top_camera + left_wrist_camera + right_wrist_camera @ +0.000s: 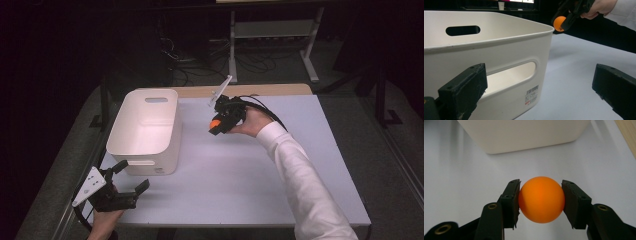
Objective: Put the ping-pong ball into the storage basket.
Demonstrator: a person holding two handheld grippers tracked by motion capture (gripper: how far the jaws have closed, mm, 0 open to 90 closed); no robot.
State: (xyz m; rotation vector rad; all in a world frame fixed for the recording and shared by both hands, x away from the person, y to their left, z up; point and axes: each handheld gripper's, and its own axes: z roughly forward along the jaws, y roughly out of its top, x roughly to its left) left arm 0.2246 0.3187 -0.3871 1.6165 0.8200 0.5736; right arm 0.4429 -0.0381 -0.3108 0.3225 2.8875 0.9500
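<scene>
Clamped between the two black jaws of the right gripper (pixel 541 200), an orange ball (pixel 541 199) is seen in the right gripper view, a pad pressed against each side of it. In the high view the right gripper (pixel 216 125) is held up above the table (pixel 250 190), toward its far edge and just right of the white bin (pixel 145 131), with the ball (pixel 214 123) showing as a small orange spot at the jaw tips. The gripper is gripped by a hand (pixel 252 121) that extends from a white sleeve (pixel 305 185) reaching in from the lower right.

The bin is placed on the left part of the table, its far end near the far left corner and its near end toward the near left corner. Slot handles are cut into its far and near walls, and a barcode label is stuck low on the near wall. Its inside appears empty as far as can be seen.

The left gripper (pixel 131 176) is held at the near left corner of the table, just beside the bin's near wall, with its jaws spread wide apart and nothing between them. In the left gripper view the bin (pixel 499 50) is seen close ahead, and the ball (pixel 559 23) is seen beyond the bin's right corner, raised about level with the rim and to the side of it, not above the opening.
</scene>
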